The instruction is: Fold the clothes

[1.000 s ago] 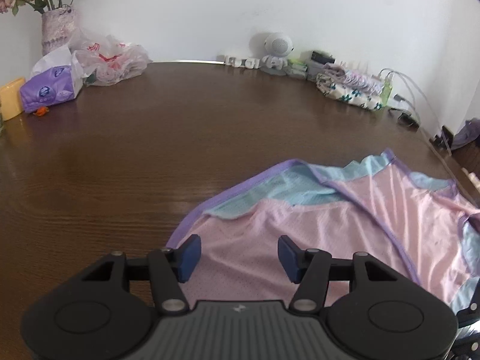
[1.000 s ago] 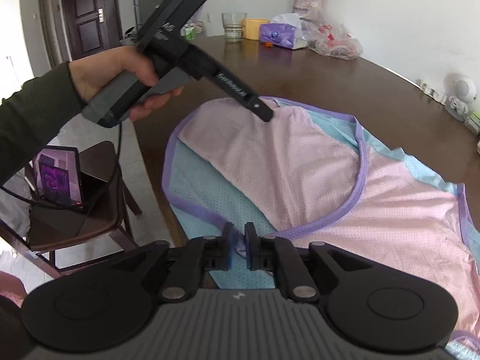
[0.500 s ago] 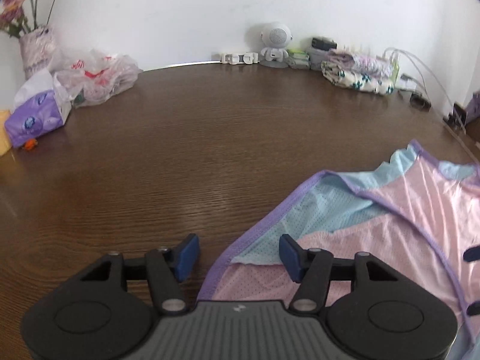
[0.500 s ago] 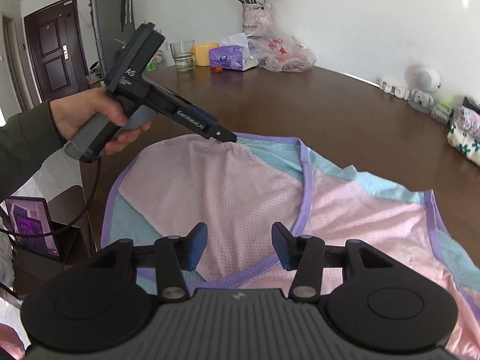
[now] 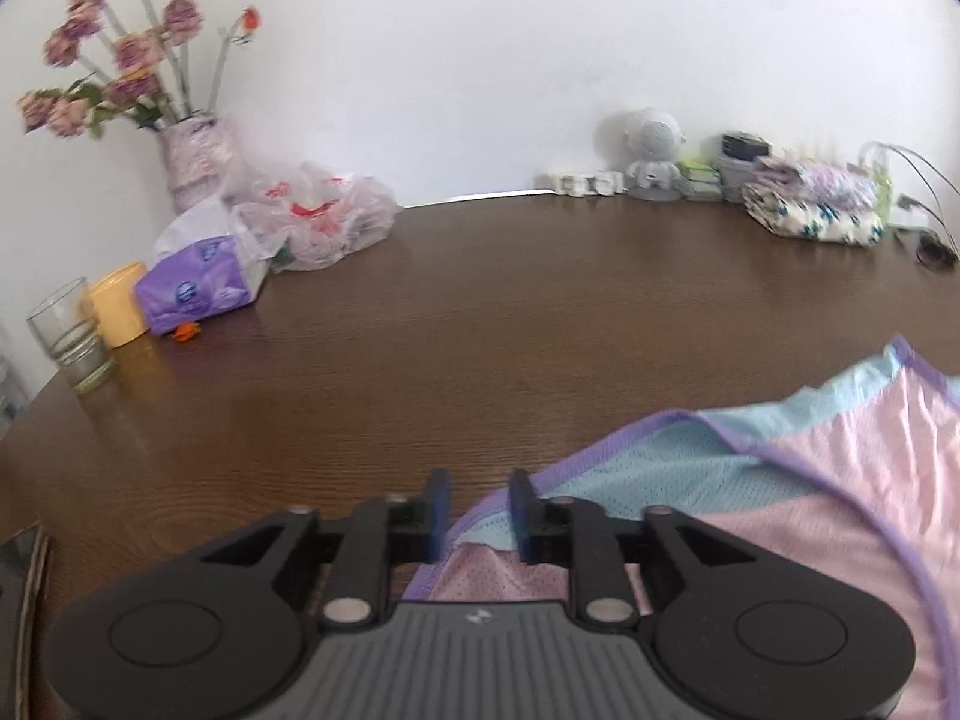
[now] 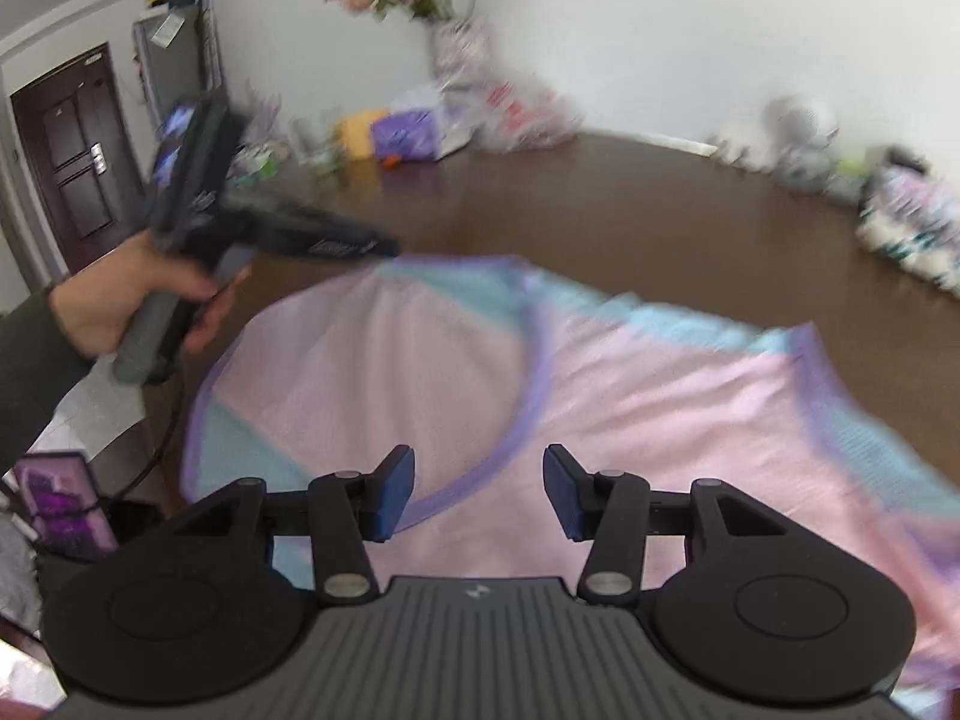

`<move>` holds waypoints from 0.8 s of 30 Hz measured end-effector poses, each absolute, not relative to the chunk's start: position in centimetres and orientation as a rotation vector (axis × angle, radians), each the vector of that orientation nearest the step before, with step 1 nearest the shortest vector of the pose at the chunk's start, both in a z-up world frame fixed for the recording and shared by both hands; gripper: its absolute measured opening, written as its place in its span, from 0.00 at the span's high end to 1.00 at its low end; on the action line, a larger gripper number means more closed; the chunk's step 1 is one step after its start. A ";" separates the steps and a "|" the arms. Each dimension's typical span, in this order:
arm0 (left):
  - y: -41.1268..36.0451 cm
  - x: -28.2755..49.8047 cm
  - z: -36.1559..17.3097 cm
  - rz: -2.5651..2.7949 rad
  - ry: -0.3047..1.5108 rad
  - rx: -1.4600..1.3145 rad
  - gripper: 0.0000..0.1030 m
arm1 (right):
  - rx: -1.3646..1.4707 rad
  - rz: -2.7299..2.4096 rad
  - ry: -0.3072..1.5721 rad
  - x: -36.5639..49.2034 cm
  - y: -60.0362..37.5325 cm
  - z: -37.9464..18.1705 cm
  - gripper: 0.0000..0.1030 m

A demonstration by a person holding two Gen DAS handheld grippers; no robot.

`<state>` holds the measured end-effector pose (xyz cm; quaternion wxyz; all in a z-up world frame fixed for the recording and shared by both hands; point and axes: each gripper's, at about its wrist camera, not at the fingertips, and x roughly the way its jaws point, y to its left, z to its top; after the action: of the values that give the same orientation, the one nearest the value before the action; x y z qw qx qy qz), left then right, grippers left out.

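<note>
A pink mesh garment (image 5: pixel 810 510) with light blue panels and purple trim lies spread on the dark wooden table (image 5: pixel 480 330). My left gripper (image 5: pixel 479 513) sits at the garment's left corner. Its jaws are closing, and the purple-trimmed edge lies between them with a gap still showing. In the right wrist view the garment (image 6: pixel 630 408) fills the middle, and a hand (image 6: pixel 132 300) holds the left gripper (image 6: pixel 384 249) at its far-left edge. My right gripper (image 6: pixel 478 495) hovers open over the pink cloth near a curved purple seam, with nothing pinched.
Along the far side stand a vase of flowers (image 5: pixel 192 162), a plastic bag (image 5: pixel 318 222), a purple tissue pack (image 5: pixel 198 288), a yellow cup (image 5: pixel 117 312) and a glass (image 5: pixel 69 336). A white figurine (image 5: pixel 651 150), folded clothes (image 5: pixel 816 210) and cables (image 5: pixel 924 240) are at the back right.
My right gripper opened off the purple hem and slid across over the garment. My left gripper swung left to the garment's corner and its jaws narrowed around the edge.
</note>
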<state>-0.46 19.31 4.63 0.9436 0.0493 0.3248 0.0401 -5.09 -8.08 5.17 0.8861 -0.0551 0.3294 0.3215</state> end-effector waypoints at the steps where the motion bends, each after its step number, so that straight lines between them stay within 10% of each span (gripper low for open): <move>1: 19.0 -0.6 5.4 0.044 0.649 0.060 0.64 | -0.095 0.617 0.677 -3.9 -9.7 5.9 0.50; 5: 16.3 1.3 6.2 -0.166 0.712 -0.128 0.44 | -0.013 0.484 0.731 2.2 -14.2 6.4 0.50; 12: 11.6 5.2 2.9 -0.189 0.831 -0.115 0.47 | 0.075 0.470 0.847 8.0 -15.4 2.4 0.66; 16: 11.6 5.3 2.6 -0.181 0.818 -0.083 0.53 | 0.058 0.454 0.848 7.6 -15.1 1.7 0.98; 24: 10.7 5.2 2.3 -0.198 0.807 -0.002 0.48 | 0.080 0.499 0.905 4.3 -16.6 2.2 0.98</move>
<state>5.21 10.69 2.26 0.9148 -0.0008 0.3922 -0.0964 4.27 -16.62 2.22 0.8688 0.0381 0.4324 0.2385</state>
